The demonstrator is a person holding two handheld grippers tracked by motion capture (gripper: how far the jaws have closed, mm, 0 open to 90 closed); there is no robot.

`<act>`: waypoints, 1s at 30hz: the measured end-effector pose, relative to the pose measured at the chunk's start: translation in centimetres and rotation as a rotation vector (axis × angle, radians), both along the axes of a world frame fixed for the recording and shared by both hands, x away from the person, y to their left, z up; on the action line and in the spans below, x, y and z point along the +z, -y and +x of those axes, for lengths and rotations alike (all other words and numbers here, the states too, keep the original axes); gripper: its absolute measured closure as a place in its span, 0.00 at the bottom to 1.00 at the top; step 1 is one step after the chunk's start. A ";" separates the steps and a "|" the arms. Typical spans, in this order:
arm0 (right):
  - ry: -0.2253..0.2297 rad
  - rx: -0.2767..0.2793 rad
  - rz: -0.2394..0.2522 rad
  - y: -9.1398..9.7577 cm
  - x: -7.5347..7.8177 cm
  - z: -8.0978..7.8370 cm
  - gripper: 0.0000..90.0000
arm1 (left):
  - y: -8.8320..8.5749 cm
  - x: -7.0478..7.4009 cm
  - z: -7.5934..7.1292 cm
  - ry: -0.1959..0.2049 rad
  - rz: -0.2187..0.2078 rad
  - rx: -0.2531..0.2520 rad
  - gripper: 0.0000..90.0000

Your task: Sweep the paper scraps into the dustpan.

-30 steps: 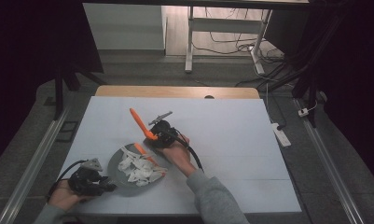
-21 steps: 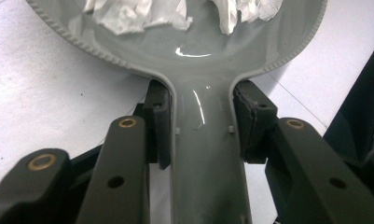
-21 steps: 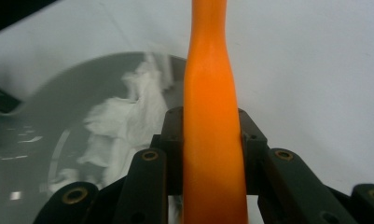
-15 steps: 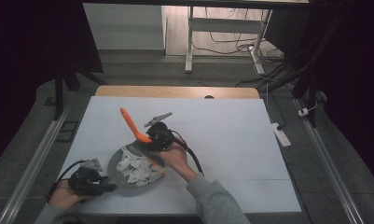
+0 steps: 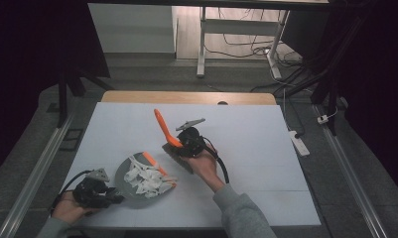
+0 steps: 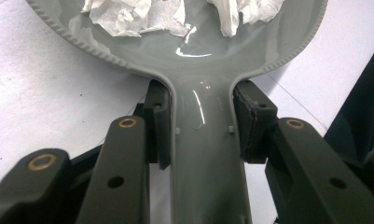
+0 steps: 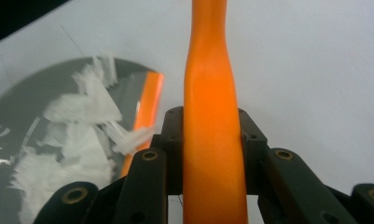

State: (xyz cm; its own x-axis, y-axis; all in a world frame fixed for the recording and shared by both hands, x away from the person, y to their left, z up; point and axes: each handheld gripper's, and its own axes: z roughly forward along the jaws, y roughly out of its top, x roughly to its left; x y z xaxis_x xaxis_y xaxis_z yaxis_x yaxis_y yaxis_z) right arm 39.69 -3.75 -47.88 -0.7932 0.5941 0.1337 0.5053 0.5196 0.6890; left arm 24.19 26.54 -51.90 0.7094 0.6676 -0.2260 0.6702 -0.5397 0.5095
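- Dustpan (image 5: 137,177): grey, lying on the counter (image 5: 266,148) toward its near left; its handle is clamped between the jaws of the left hand-held gripper (image 5: 95,191), pads pressed to either side of the handle neck as the left gripper view shows it (image 6: 205,140).
- Right hand-held gripper (image 5: 189,140): jaws tight on the orange handle of a small brush (image 5: 167,136); the handle runs up between the pads in the right gripper view (image 7: 211,135). The brush head sits low by the right hand (image 5: 202,161), just beside the pan's open edge, and the handle slants up and away.
- Contents: torn white paper scraps (image 5: 146,177) are heaped in the pan, and an orange strip (image 7: 146,100) runs along the pan's lip.
- Judgement on the step: this looks like sweeping scraps into the pan, with most of the load already in. To do it well, keep the pan lip flat on the counter so that no paper slides under, and hold the left grip steady while the brush draws toward the lip in short, low strokes.
- Risk, as I judge it: the scraps are light, and a quick flick would scatter them back out. The pan should stay level when it is lifted.
- Writing: no brand, label or lettering legible on pan, brush or either gripper.
- Surroundings: cables and desk legs on the floor beyond the counter, well apart from the work.
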 end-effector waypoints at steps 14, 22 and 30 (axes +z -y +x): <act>-0.035 0.055 0.028 -2.9 -1.7 -1.6 0.78 | 0.3 0.0 0.1 0.001 0.006 0.002 0.69; -0.061 0.104 0.090 -5.5 -1.5 -3.0 0.78 | 0.3 0.0 0.1 0.005 0.005 -0.001 0.69; -0.049 0.143 0.107 -6.5 -0.9 -3.8 0.78 | 0.2 -0.2 0.0 0.007 -0.002 0.002 0.69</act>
State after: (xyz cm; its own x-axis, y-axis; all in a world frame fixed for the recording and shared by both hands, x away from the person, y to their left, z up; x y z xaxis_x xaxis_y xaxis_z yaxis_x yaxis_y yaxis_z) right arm 35.85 2.70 -48.79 -0.8595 0.4559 0.2311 0.4662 0.5135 0.7204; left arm 24.21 26.33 -52.08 0.7097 0.6685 -0.2225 0.6676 -0.5372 0.5155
